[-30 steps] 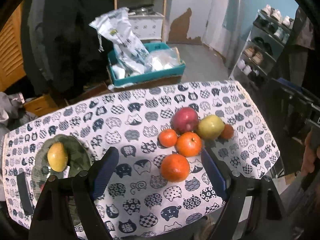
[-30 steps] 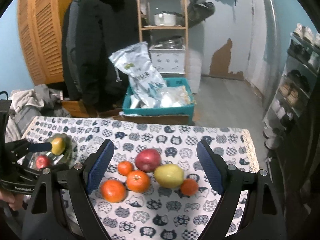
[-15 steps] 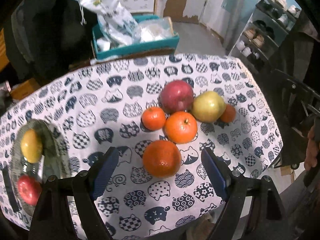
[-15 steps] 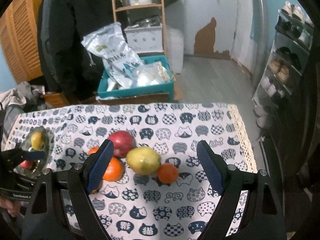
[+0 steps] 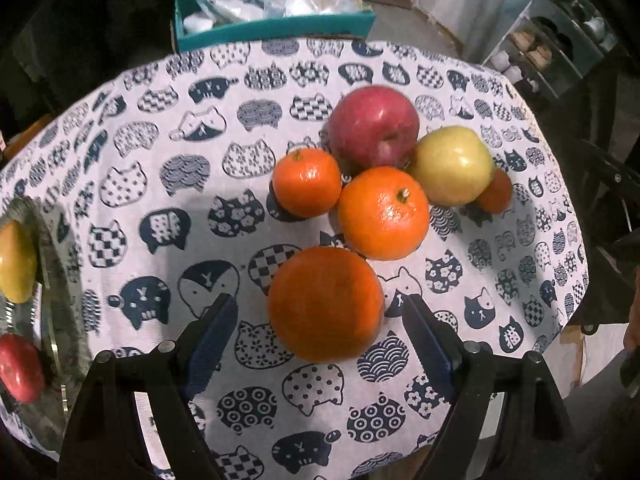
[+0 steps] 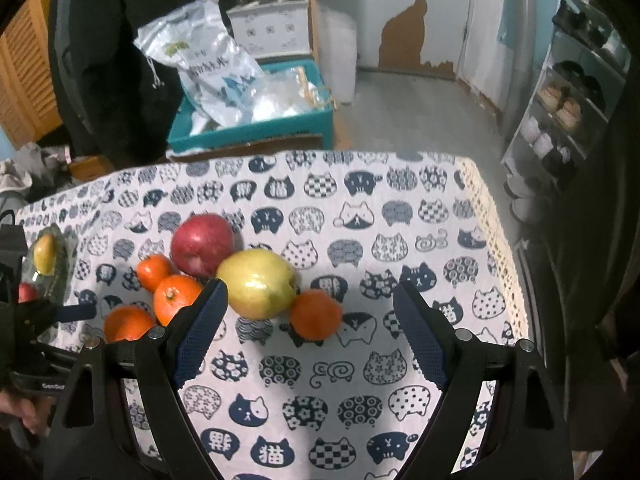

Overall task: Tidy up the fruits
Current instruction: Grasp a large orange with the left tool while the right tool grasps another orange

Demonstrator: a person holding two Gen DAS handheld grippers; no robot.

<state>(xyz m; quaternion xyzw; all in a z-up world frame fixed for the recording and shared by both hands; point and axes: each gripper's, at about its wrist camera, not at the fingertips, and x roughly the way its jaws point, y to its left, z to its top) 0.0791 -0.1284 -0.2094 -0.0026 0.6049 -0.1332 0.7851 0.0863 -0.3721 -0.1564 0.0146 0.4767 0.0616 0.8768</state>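
My left hand-held gripper [image 5: 322, 330] spread, big orange [image 5: 325, 304] between its fingers, untouched. Right hand-held gripper [image 6: 310, 326] spread over small orange [image 6: 315, 314] beside yellow apple [image 6: 258, 284] on counter [image 6: 400, 216].

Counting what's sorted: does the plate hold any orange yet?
No: the plate holds only a yellow fruit and a red fruit.

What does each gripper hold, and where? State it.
Nothing. The left gripper stands open around the nearest orange; the right gripper is open and empty.
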